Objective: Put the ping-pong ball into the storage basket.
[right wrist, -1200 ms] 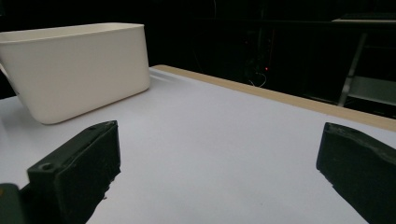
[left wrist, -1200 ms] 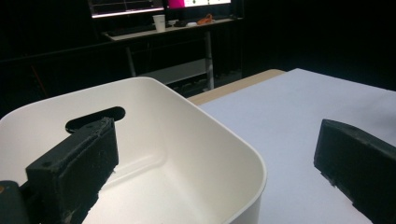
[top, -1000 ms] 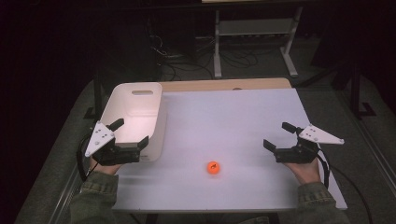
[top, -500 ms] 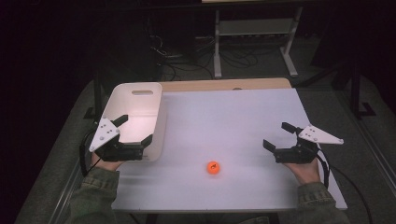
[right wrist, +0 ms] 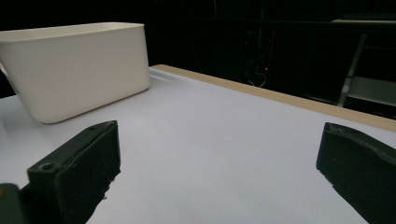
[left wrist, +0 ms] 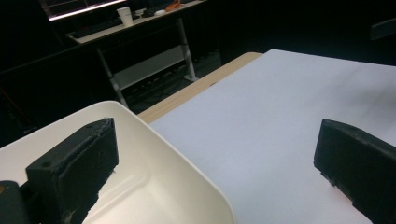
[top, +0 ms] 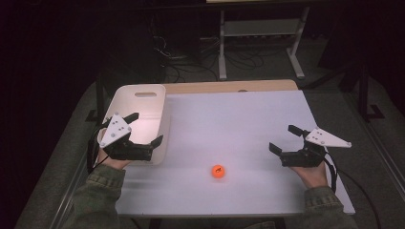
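In the high view we count one orange ball (top: 218,171), one white bin (top: 141,114) and two claws on the white tabletop (top: 239,124). The ball lies on the tabletop to the right of the bin's near corner, between the two claws and touched by neither. Our left claw (top: 145,129) hovers over the bin's near end, jaws apart and empty. Our right claw (top: 285,139) is well apart to the right of the ball, jaws also apart and empty.

In the left gripper view, one jaw sits over the bin (left wrist: 154,186), the other over the tabletop (left wrist: 261,130).

In the right gripper view, the single bin (right wrist: 74,65) stands far left beyond the spread jaws.
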